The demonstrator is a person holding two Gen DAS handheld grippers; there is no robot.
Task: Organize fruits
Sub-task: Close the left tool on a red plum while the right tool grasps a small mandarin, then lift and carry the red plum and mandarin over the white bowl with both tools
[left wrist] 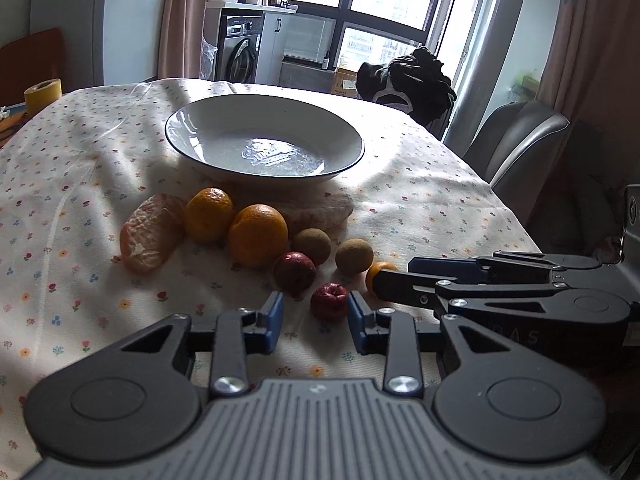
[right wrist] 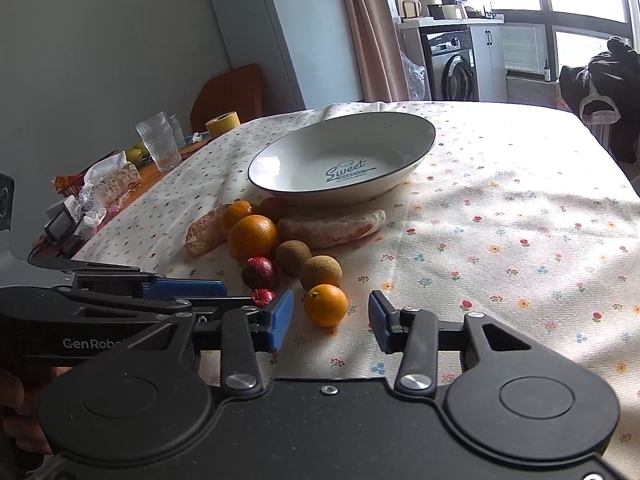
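A white plate with a dark rim stands empty on the flowered tablecloth. In front of it lie two oranges, peeled citrus pieces, two brown kiwis and a dark red fruit. A small red apple rests on the cloth just ahead of my open left gripper, between its blue pads. My right gripper is open too, and a small orange lies on the cloth between its fingertips. In the left wrist view that orange is partly hidden behind the right gripper's fingers.
A long peeled citrus piece lies against the plate's base. Glasses, a yellow tape roll and wrappers crowd the table's left side. A grey chair and dark clothing stand past the right edge.
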